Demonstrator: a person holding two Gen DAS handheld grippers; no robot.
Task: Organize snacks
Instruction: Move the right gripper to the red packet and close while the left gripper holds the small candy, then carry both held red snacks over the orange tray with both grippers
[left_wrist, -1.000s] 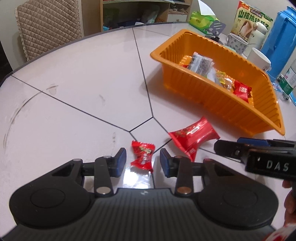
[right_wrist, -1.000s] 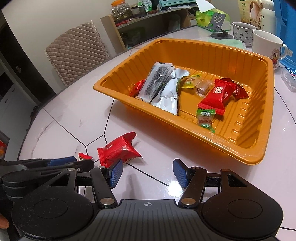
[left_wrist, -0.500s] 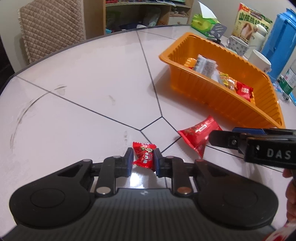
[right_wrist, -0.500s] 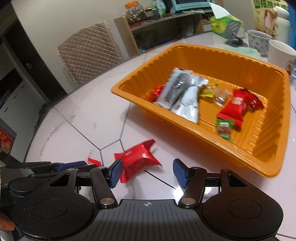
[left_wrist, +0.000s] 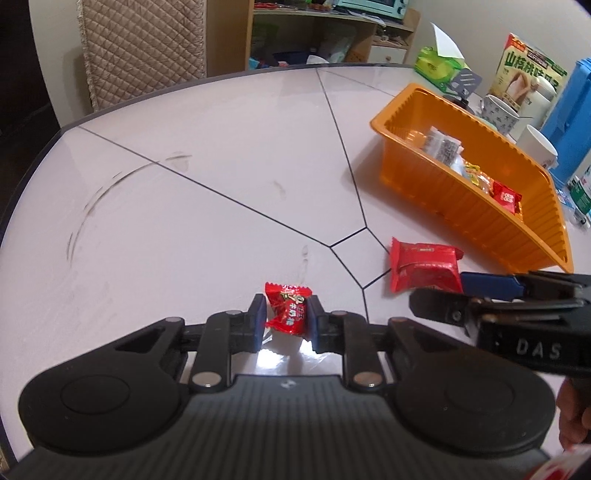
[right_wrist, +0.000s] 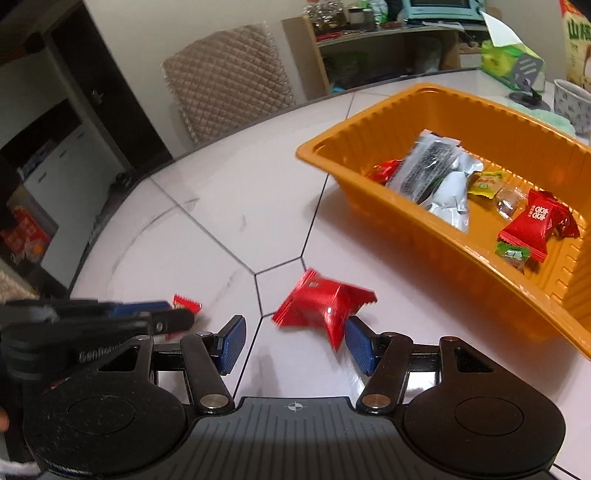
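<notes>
A small red candy (left_wrist: 287, 308) is pinched between the blue pads of my left gripper (left_wrist: 284, 314), which is shut on it just above the white table. A larger red snack packet (left_wrist: 424, 267) lies on the table to its right. My right gripper (right_wrist: 293, 341) is open, its jaws straddling the near end of that red snack packet (right_wrist: 321, 306), the right pad close against it. The orange tray (right_wrist: 321, 151) at the right holds several snacks: silver packets, red ones, yellow and green candies. The left gripper (right_wrist: 173, 317) shows at the left of the right wrist view.
Behind the orange tray (left_wrist: 517, 218) stand two mugs (left_wrist: 537, 147), a blue jug (left_wrist: 569, 110), a snack box (left_wrist: 528, 74) and a green tissue pack (left_wrist: 437, 66). A quilted chair (right_wrist: 229, 96) and shelves stand beyond the table's far edge. A hand (left_wrist: 574, 417) shows at lower right.
My left gripper shut on the small red candy and has lifted it slightly. My right gripper has slid over to the large red packet, which now lies between its open jaws.
</notes>
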